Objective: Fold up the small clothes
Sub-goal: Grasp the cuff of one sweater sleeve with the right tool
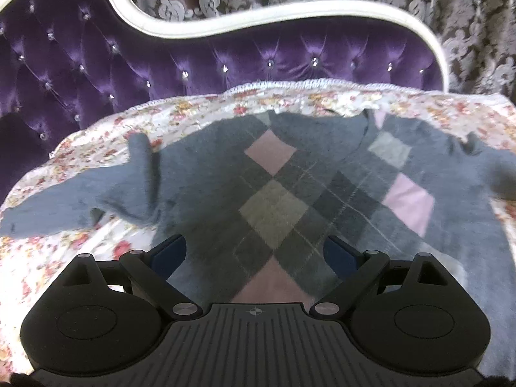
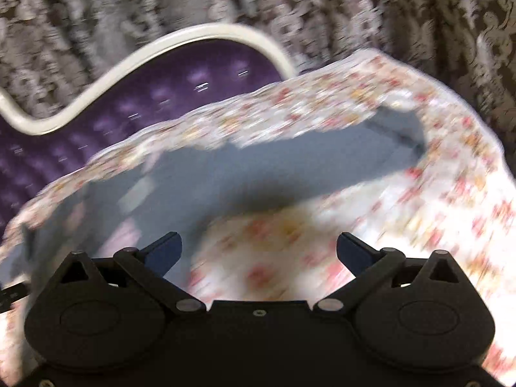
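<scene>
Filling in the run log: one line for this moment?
grey argyle knit sweater: spread flat on floral bedspread | left hand-held gripper: open | right hand-held gripper: open

Grey argyle sweater [image 1: 274,193], pink and beige diamonds, spread flat, sleeves outstretched, on floral cover [image 1: 80,248].

One grey argyle sweater [image 1: 274,193], one floral cover [image 1: 80,258], one purple sofa [image 1: 96,64], one patterned curtain [image 1: 419,0].

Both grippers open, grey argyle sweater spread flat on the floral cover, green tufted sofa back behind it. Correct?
Not quite: the tufted sofa back is purple, not green, clear in the left wrist view. The rest holds: left gripper and right gripper open, grey argyle sweater spread on the floral cover.
</scene>
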`<control>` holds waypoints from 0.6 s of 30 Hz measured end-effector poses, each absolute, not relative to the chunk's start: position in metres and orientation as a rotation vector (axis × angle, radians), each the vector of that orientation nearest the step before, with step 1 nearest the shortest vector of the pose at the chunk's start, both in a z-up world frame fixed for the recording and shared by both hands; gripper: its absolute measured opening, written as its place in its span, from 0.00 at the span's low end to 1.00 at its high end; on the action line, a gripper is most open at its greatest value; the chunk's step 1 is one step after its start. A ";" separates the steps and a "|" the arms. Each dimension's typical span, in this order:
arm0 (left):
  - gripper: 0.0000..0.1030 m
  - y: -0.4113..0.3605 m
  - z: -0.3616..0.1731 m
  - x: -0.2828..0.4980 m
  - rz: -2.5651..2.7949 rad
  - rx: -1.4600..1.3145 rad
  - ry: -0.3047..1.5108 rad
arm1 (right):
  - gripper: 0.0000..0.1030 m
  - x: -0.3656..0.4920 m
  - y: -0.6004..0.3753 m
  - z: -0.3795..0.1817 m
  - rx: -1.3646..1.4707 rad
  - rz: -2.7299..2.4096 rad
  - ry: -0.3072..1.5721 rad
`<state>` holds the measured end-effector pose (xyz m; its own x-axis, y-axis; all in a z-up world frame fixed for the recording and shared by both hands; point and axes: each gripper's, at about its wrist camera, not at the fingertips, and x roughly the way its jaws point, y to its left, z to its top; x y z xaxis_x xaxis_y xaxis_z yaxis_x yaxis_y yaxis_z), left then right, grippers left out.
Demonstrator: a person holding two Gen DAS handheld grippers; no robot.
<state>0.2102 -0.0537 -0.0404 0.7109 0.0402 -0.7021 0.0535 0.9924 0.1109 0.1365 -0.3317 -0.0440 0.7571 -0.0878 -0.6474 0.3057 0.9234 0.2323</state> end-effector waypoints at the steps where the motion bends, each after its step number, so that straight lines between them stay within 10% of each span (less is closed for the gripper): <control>1: 0.90 -0.055 -0.046 0.216 -0.005 0.126 0.783 | 0.96 0.146 -0.343 -0.047 0.318 -0.248 0.675; 18: 0.96 -0.055 -0.092 0.227 -0.096 0.095 0.692 | 0.64 0.263 -0.449 -0.088 0.138 -0.440 0.639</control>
